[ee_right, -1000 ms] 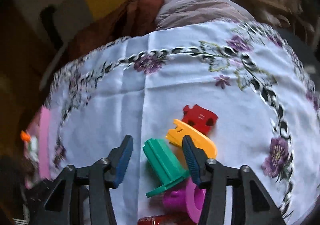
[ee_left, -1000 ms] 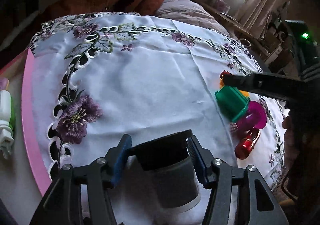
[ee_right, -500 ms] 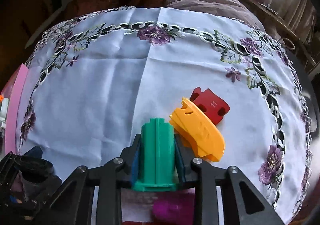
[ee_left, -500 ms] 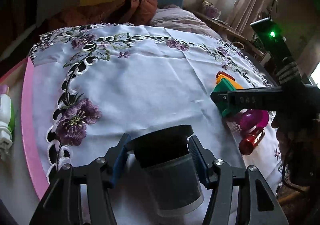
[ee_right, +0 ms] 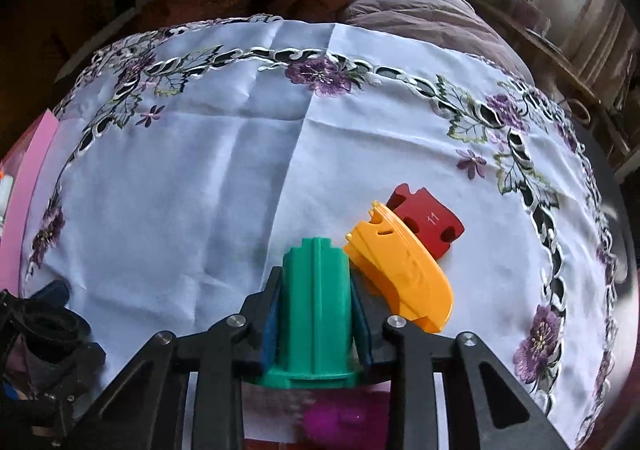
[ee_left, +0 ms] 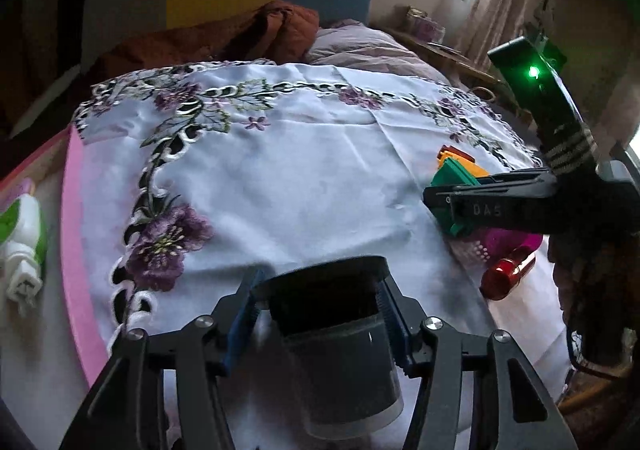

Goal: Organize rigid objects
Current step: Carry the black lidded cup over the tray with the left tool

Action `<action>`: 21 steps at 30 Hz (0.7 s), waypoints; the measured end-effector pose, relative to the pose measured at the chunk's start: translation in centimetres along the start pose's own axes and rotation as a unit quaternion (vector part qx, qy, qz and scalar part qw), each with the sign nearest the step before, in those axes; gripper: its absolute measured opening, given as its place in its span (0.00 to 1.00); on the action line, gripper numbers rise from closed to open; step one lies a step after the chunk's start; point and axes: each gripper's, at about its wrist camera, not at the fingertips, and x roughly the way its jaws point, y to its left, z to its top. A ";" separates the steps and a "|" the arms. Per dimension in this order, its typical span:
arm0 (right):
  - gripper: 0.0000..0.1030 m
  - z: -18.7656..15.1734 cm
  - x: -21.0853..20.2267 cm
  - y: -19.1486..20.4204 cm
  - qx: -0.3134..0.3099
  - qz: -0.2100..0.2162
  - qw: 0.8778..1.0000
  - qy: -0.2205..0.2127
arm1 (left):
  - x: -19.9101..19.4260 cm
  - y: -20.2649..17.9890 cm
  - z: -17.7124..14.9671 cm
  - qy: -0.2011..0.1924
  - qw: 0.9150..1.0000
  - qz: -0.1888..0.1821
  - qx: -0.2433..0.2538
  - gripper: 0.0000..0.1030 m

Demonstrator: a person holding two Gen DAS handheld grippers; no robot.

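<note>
- Green ribbed plastic cone-shaped piece (ee_right: 318, 302): clamped between the blue pads of the right gripper (ee_right: 316, 310), flanged base toward the camera. A second ago the jaws stood wide around it; half a second ago they closed; now the hold is firm. Whether it is clear of the cloth cannot be told.
- Judgement: pick-up secured; lifting and carrying to its sorted place remains.
- Orange curved plastic piece (ee_right: 404, 278): lies just beside the green piece on its right, touching or nearly so; could be nudged on lift.
- Dark red flat notched block marked "11" (ee_right: 428, 220): partly under the orange piece's far end.
- Magenta plastic item (ee_right: 344, 418): below the right gripper, blurred.
- Glossy red cylinder (ee_left: 508, 276): near the magenta item, on the cloth.
- Left gripper (ee_left: 320, 318): closed narrow on a dark grey cylindrical cup with a black rim (ee_left: 340, 350), held as before, near the front edge of the cloth.
- White embroidered cloth with purple flowers (ee_left: 280, 178): covers the tabletop; pink edge (ee_left: 74, 234) shows at left.
- White and green bottle (ee_left: 24, 246): well apart, left of the pink edge.
</note>
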 end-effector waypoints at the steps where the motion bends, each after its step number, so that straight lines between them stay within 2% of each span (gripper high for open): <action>1: 0.30 0.0 0.0 0.1 -0.003 -0.003 1.000 -0.001 | -0.2 -0.1 0.0 -0.003 1.000 0.000 0.005 0.55; 3: 0.30 0.0 0.1 0.3 -0.009 -0.009 1.000 -0.005 | -0.4 -0.3 -0.1 -0.005 1.000 0.004 0.015 0.55; 7: 0.30 -0.2 0.1 1.1 -0.031 -0.026 0.999 -0.013 | -0.5 0.2 -0.2 0.002 1.000 0.005 -0.001 0.55; 13: 0.30 -0.4 0.1 1.2 -0.043 -0.034 0.998 -0.020 | -2.5 -0.5 -0.2 -0.011 1.000 0.006 -0.002 0.51; 21: 0.29 -0.7 0.0 1.7 -0.063 -0.049 0.996 -0.027 | -3.9 -0.7 -0.3 -0.020 1.000 0.002 -0.004 0.50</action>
